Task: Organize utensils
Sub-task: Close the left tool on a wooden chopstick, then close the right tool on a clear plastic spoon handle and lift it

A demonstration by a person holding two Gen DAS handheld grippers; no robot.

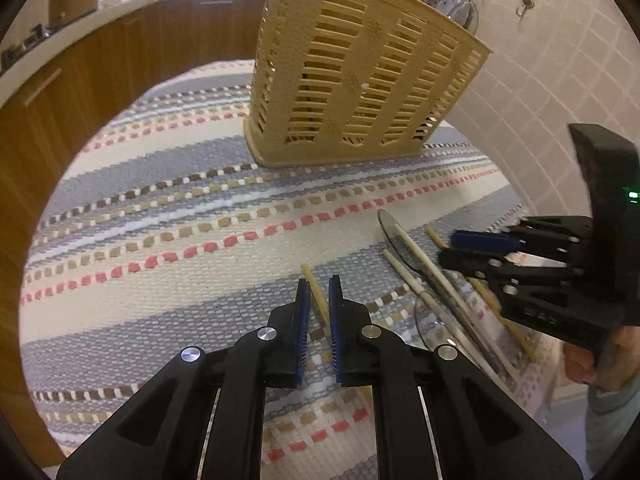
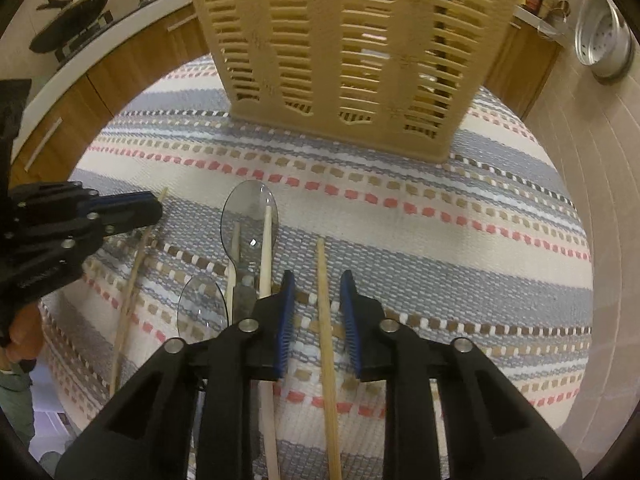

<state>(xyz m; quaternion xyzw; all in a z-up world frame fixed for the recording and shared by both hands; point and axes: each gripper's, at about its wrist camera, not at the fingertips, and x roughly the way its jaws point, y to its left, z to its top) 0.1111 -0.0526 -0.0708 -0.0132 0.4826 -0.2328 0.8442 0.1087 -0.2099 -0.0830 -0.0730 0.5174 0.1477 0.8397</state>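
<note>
A beige slotted utensil basket [image 1: 360, 80] [image 2: 352, 40] stands upright at the far side of a striped woven mat [image 1: 180, 208]. My left gripper [image 1: 319, 286] [image 2: 154, 210] is shut on a tan chopstick [image 1: 316, 300] that crosses slantwise between its pads. To its right, my right gripper [image 2: 317, 280] [image 1: 450, 248] hangs open over another tan chopstick [image 2: 326, 320], which lies on the mat between the fingers with a gap on each side. Two clear plastic spoons [image 2: 248, 208] [image 2: 200, 304] and pale chopsticks [image 2: 266, 248] lie between the two grippers.
A tiled wall [image 1: 540, 100] runs along the right of the mat, with a metal colander [image 2: 600, 36] hanging on it. Wooden cabinets [image 1: 100, 80] under a white counter curve round the far left. A hand and sleeve [image 1: 600, 380] hold the right gripper.
</note>
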